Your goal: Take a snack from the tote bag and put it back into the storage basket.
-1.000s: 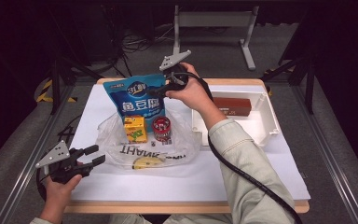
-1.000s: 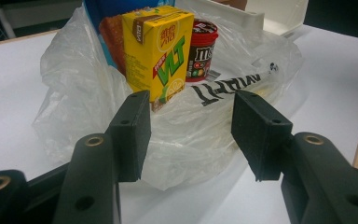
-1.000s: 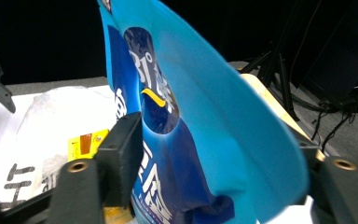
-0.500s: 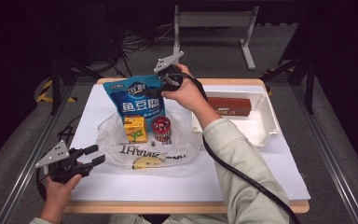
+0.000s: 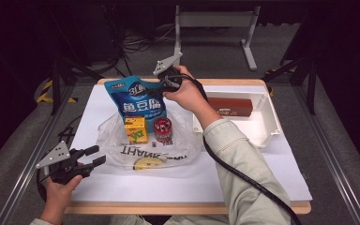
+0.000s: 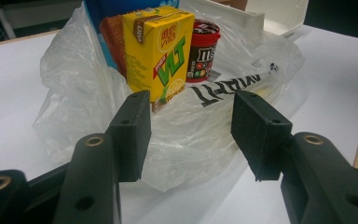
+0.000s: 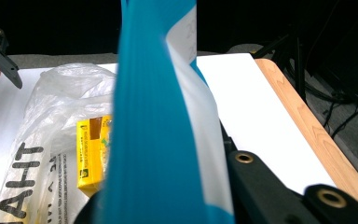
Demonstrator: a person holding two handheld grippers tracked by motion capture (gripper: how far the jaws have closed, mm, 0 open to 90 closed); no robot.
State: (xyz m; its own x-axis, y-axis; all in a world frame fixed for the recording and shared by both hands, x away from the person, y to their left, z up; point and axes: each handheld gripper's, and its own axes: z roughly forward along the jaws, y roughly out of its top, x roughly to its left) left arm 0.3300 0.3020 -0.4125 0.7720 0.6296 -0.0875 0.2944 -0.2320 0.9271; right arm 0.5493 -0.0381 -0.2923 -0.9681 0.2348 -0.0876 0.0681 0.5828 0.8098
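Altogether one blue pouch (image 5: 139,99) clamped in right gripper (image 5: 165,84) jaws, one yellow carton (image 5: 135,130), one red cup (image 5: 162,130), left gripper (image 5: 96,155) jaws apart, empty

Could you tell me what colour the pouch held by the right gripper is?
The pouch is blue with white lettering, clearest in the high view.

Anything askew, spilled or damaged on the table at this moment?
Nothing spilled or damaged. The blue snack pouch stands upright, pinched at its top corner by the right gripper. The yellow drink carton and red cup stand upright on the crumpled plastic bag. The left gripper is open.
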